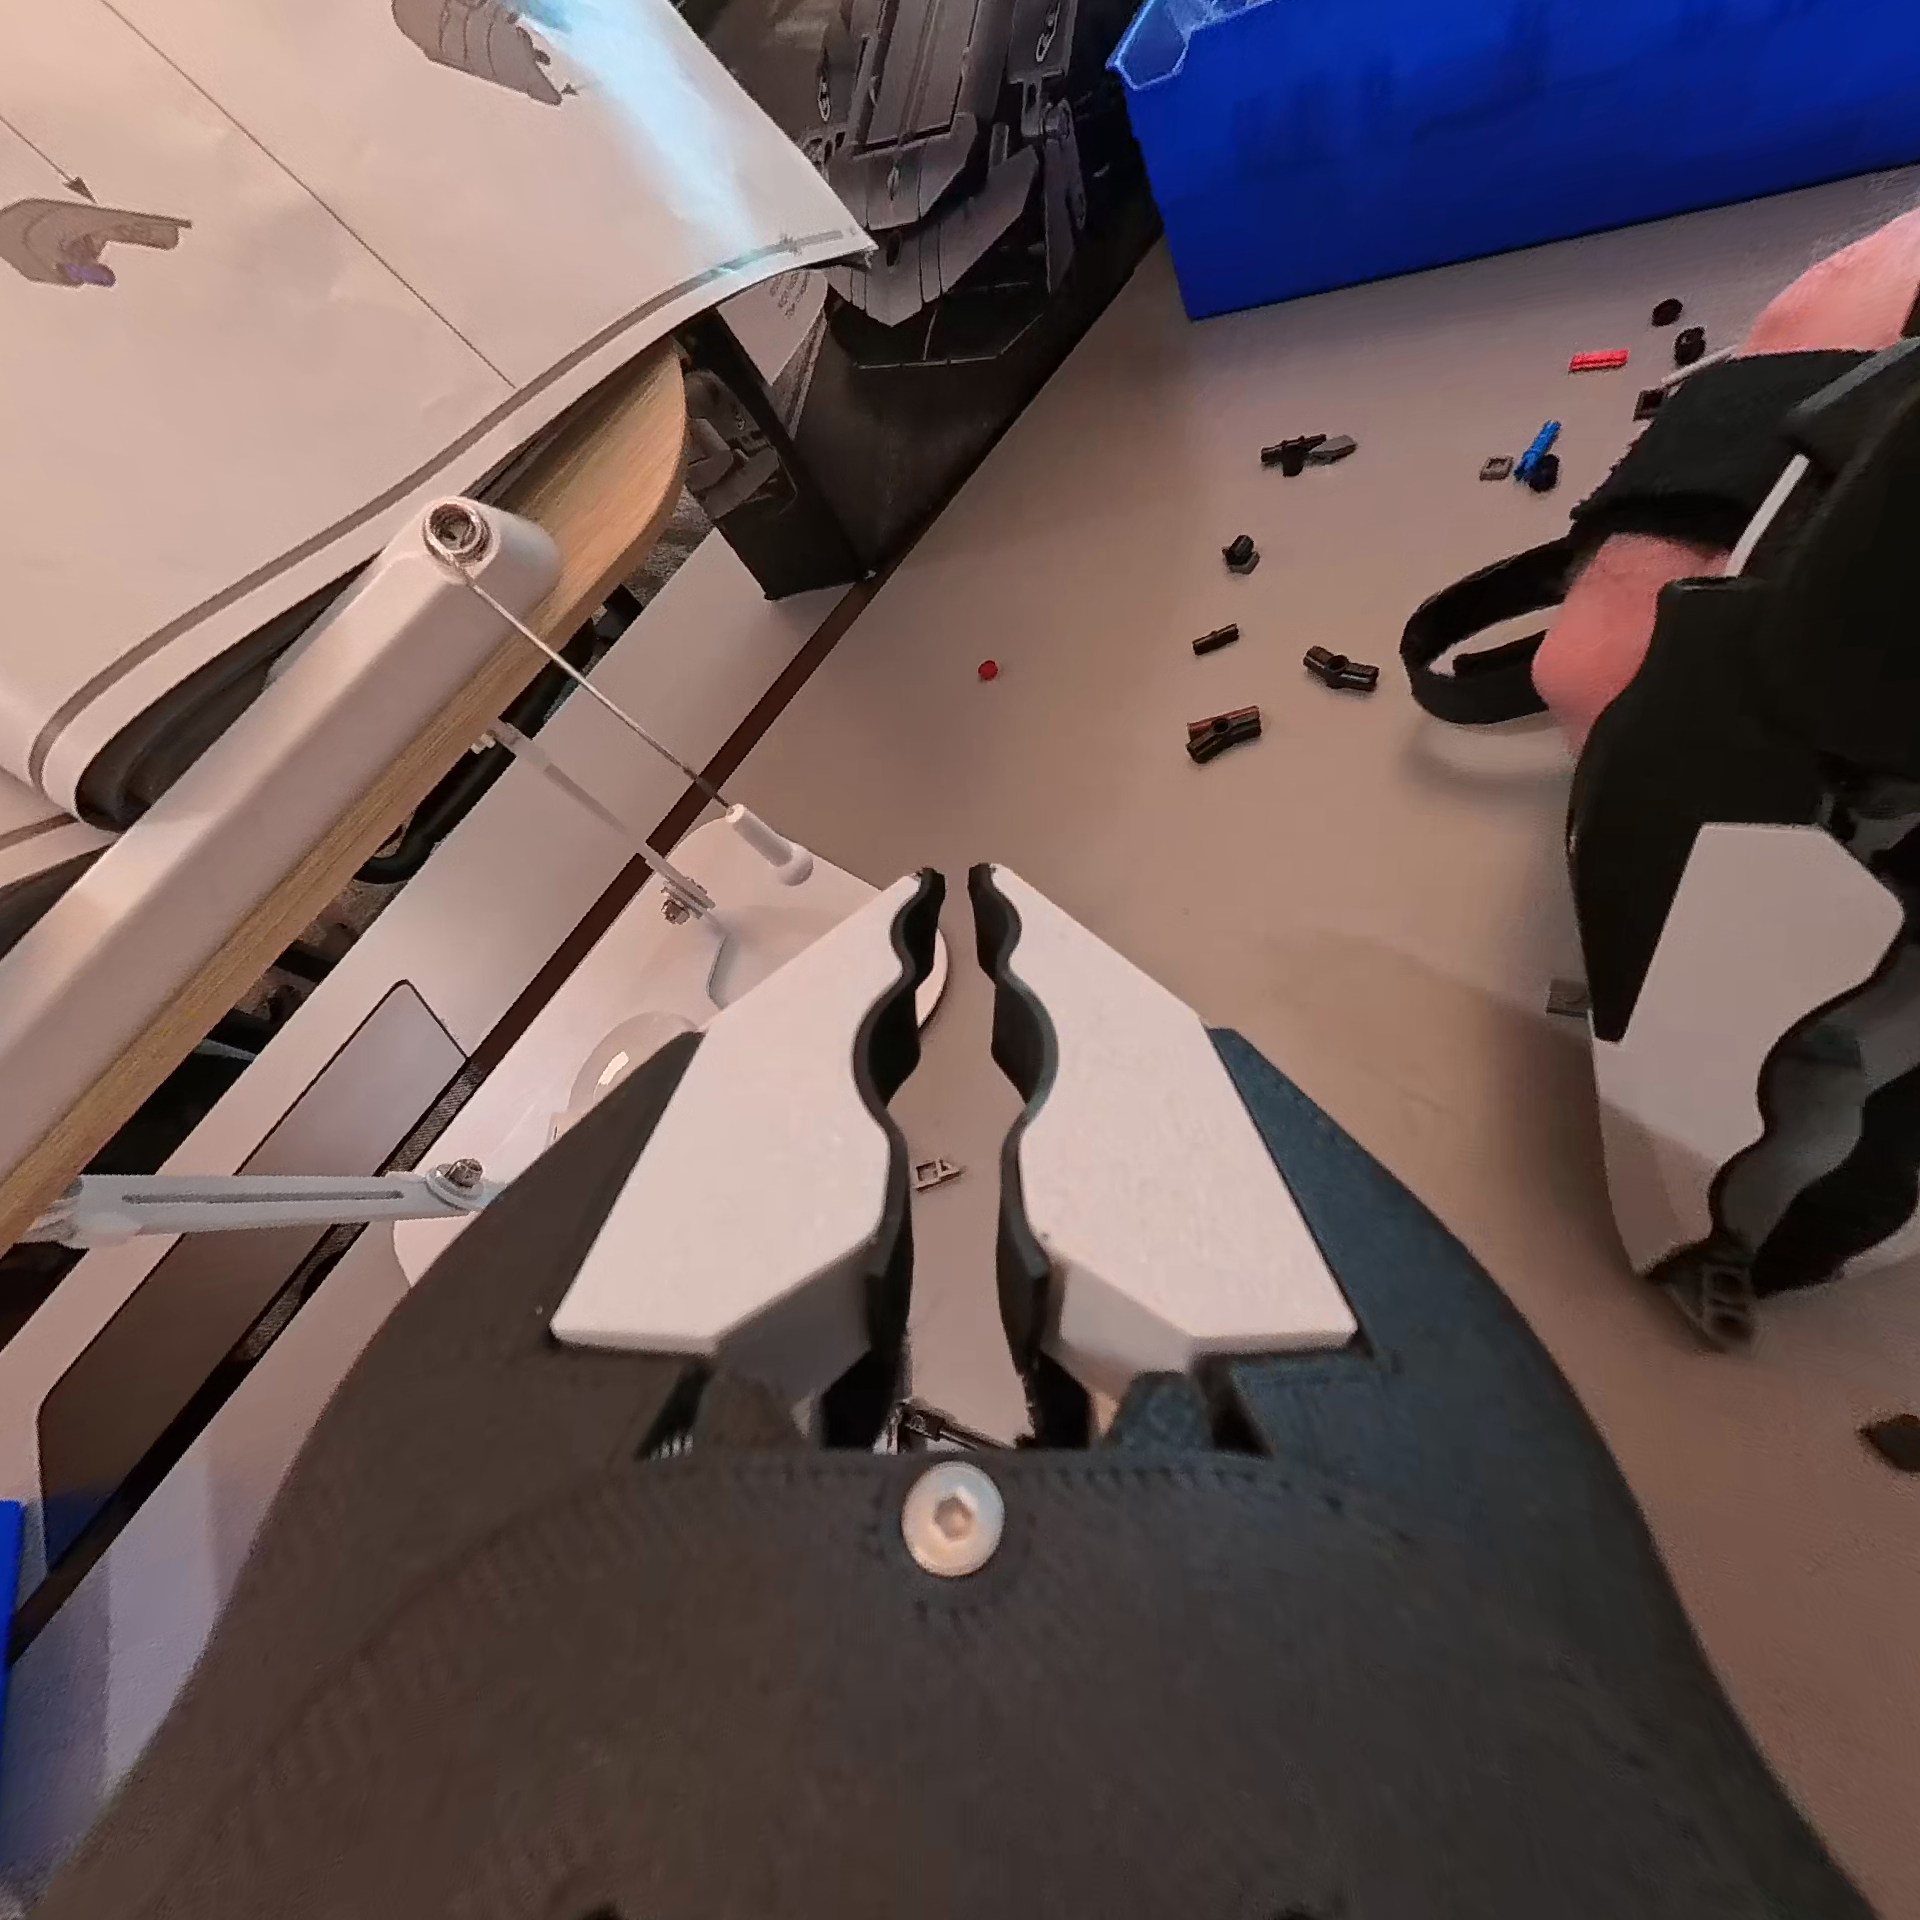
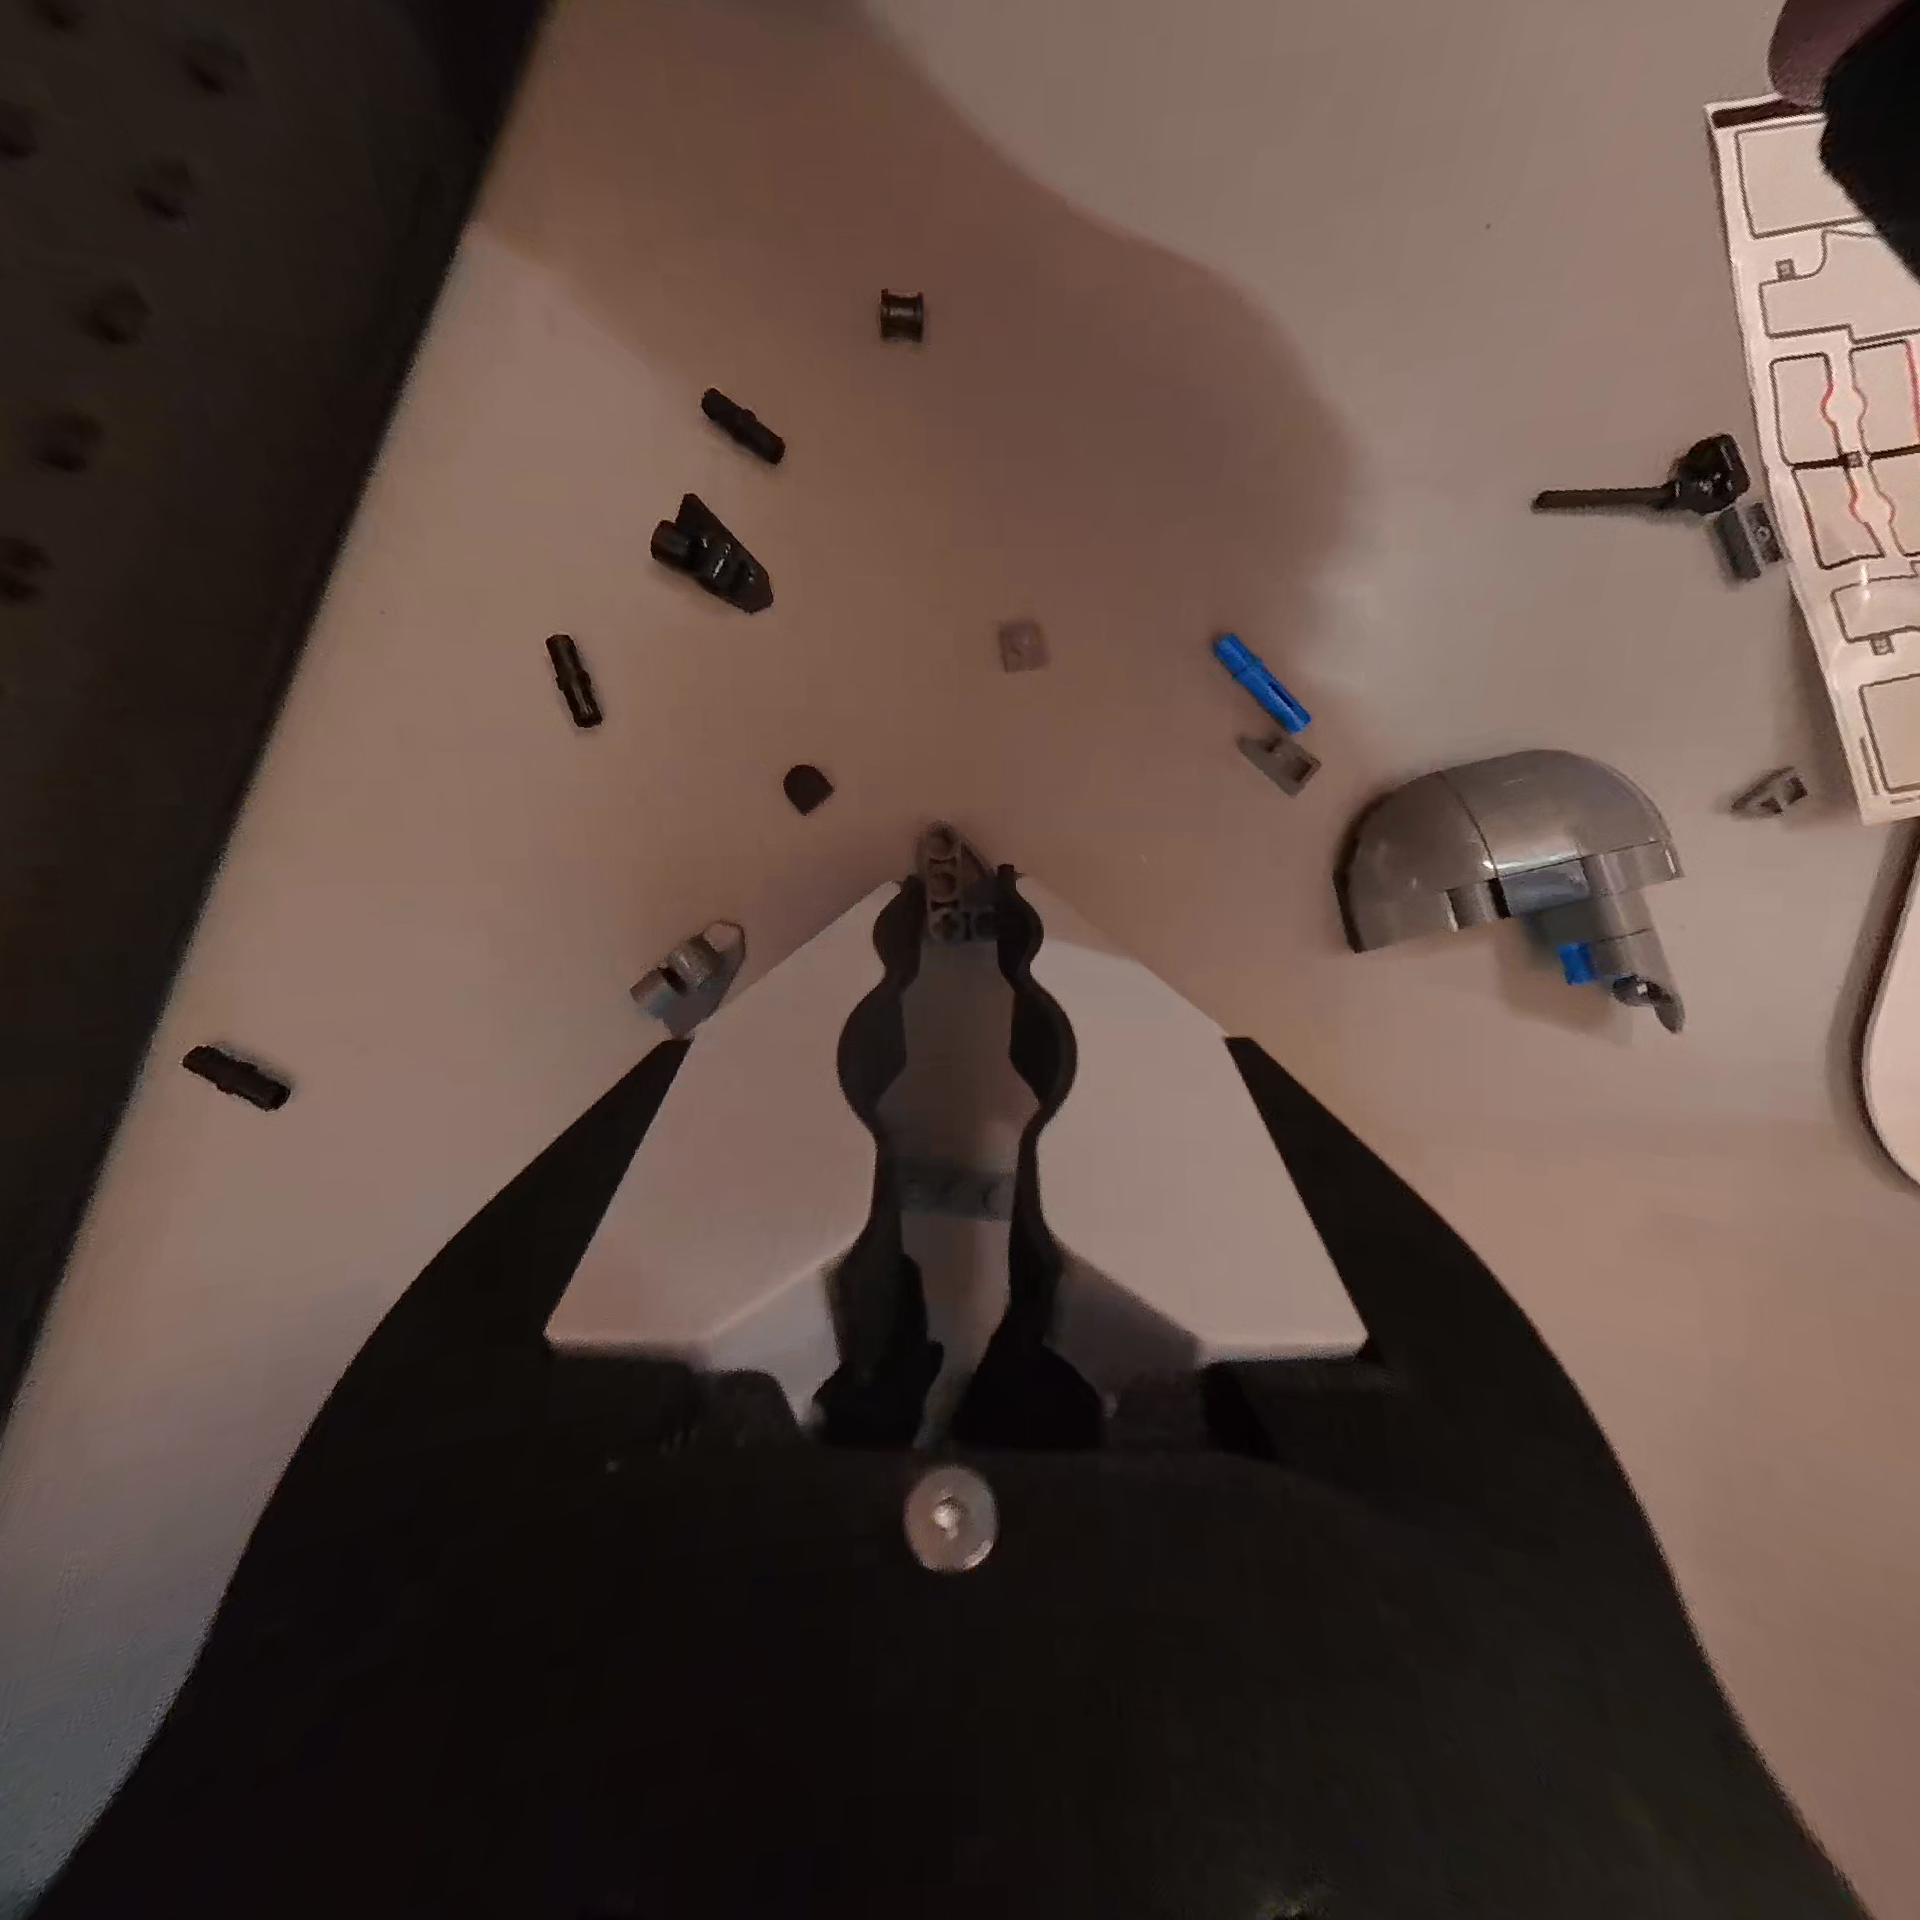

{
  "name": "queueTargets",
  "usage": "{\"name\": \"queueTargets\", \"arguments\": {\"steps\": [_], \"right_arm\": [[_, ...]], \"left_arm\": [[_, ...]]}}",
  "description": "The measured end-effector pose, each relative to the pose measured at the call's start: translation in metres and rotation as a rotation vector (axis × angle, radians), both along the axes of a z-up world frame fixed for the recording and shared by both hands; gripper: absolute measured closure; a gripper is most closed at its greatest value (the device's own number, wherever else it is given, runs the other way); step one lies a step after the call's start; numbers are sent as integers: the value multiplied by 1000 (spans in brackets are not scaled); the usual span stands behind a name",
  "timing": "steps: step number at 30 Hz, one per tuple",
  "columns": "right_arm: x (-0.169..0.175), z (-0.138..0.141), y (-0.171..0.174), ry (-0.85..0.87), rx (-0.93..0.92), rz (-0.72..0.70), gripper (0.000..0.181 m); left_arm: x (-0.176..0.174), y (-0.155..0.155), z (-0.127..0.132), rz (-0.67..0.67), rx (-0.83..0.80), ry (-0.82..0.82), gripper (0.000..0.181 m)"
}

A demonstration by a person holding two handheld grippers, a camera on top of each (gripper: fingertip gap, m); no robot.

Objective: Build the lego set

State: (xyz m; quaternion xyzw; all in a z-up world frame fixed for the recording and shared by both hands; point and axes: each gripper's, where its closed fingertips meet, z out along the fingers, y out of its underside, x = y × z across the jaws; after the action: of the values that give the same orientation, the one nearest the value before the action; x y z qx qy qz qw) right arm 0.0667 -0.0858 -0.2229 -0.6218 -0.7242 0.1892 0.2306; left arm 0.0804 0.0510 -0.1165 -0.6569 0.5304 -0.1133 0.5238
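Dark grey and holed, a small angled beam (image 2: 948, 883) sits pinched at the very tips of the right gripper (image 2: 961, 883), its nose poking past them toward the table – likely held that way so the free end can be mated to something. In the left wrist view the same beam (image 1: 1709, 1294) shows at the tips of that gripper (image 1: 1704, 1278) on the right, low over the tabletop (image 1: 1195, 935). The left gripper (image 1: 957, 881) has nothing in it; its jaws stand almost together, only a thin slit between the tips.

Outward from the right gripper, loose parts lie scattered within easy reach: black pins (image 2: 742, 425), a blue pin (image 2: 1259, 681), small grey plates, and to the right a grey domed sub-assembly (image 2: 1496, 847), the built part of the set so far. A sticker sheet (image 2: 1839, 468) lies at the far right. Near the left gripper, an instruction booklet (image 1: 312, 260) is propped open on a stand – presumably for reading while building – with the set's box (image 1: 935, 208) and a blue bin (image 1: 1507, 135) beyond. Printing is visible on the booklet, sheet and box.
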Motion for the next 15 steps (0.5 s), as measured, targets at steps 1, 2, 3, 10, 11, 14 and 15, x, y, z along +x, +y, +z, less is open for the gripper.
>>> {"name": "queueTargets", "arguments": {"steps": [1,2,3,10,11,14,15], "right_arm": [[0,0,1,-1,7,0,169],[1,0,2,-2,18,-5,169],[2,0,4,-4,22,-11,167],[8,6,11,12,29,-63,162],[9,5,12,13,32,-67,161],[9,8,14,38,43,-80,161],[9,10,15,49,51,-89,162]], "left_arm": [[0,0,1,1,1,-2,177],[-1,0,1,2,2,-5,177],[-2,1,2,4,1,-7,177],[-9,-2,-1,-20,-41,19,174],[-11,-5,-6,-37,-68,46,174],[-19,-22,-22,-115,-184,146,170],[-25,-28,-28,-127,-224,187,168]]}}
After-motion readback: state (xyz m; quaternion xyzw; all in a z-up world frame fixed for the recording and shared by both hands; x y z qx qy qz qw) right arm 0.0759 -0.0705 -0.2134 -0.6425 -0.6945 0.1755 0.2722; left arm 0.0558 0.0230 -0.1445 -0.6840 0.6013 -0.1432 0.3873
